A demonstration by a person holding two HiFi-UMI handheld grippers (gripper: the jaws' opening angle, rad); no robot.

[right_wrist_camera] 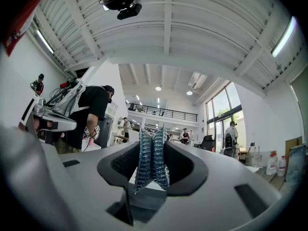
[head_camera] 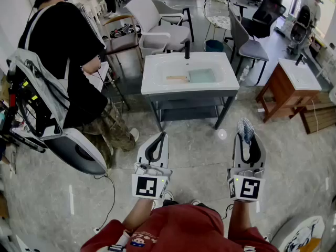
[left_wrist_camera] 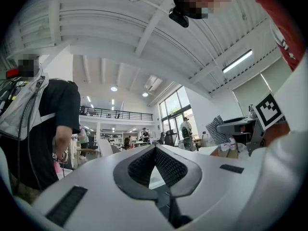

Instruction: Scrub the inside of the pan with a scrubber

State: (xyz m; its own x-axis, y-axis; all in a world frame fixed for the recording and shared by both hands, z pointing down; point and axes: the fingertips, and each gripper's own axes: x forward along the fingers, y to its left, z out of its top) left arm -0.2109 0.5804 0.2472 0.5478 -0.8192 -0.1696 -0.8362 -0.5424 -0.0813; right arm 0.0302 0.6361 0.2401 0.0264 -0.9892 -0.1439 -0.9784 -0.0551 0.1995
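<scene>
Right gripper (head_camera: 245, 136) clamps the scrubber (right_wrist_camera: 152, 159) (blue-silver mesh); left gripper (head_camera: 162, 136) has jaws together, empty

The scrubber (right_wrist_camera: 152, 162) is partly hidden between the jaws of the right gripper (head_camera: 245, 138). What lies in the sink (head_camera: 149, 83) beyond it cannot be told.

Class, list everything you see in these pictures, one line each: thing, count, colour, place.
Sink: one, white on a grey frame, centre.
Tap: one, black, back of the sink.
White chair: one, behind the sink, left.
Grey chair: one, behind the sink, right.
Cabinet: one, brown wood with white top, right.
Bystander: one, black shirt, left.
Scrubber: one, silvery blue, held by the right gripper.
Left gripper: one, white, lower left, shut, empty.
Right gripper: one, white, lower right, shut on the scrubber.
</scene>
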